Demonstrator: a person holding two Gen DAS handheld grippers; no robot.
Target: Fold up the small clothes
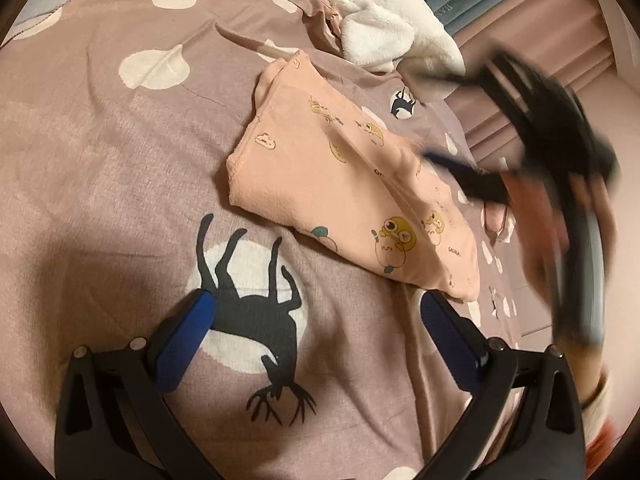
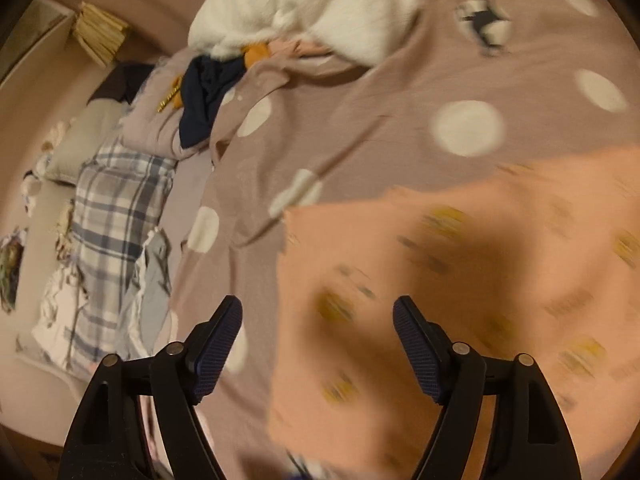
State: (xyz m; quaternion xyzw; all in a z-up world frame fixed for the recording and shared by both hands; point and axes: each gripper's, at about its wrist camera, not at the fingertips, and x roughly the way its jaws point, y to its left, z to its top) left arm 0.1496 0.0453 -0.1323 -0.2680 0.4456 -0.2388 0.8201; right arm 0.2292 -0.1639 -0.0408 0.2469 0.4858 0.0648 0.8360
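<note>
A small pink garment (image 1: 340,184) with yellow cartoon prints lies folded on the mauve bedspread (image 1: 120,160). My left gripper (image 1: 316,312) is open and empty, hovering above the bedspread just short of the garment's near edge. My right gripper (image 2: 318,320) is open and empty above the garment (image 2: 460,280), whose left edge lies between its fingers; this view is blurred by motion. In the left wrist view the right gripper (image 1: 460,172) shows as a dark blur over the garment's right side.
A white fluffy blanket (image 1: 380,12) and dark clothes (image 2: 208,92) are heaped at the far side of the bed. A plaid cloth (image 2: 116,208) and other items lie beside the bed. Pink curtain folds (image 1: 540,40) stand to the right.
</note>
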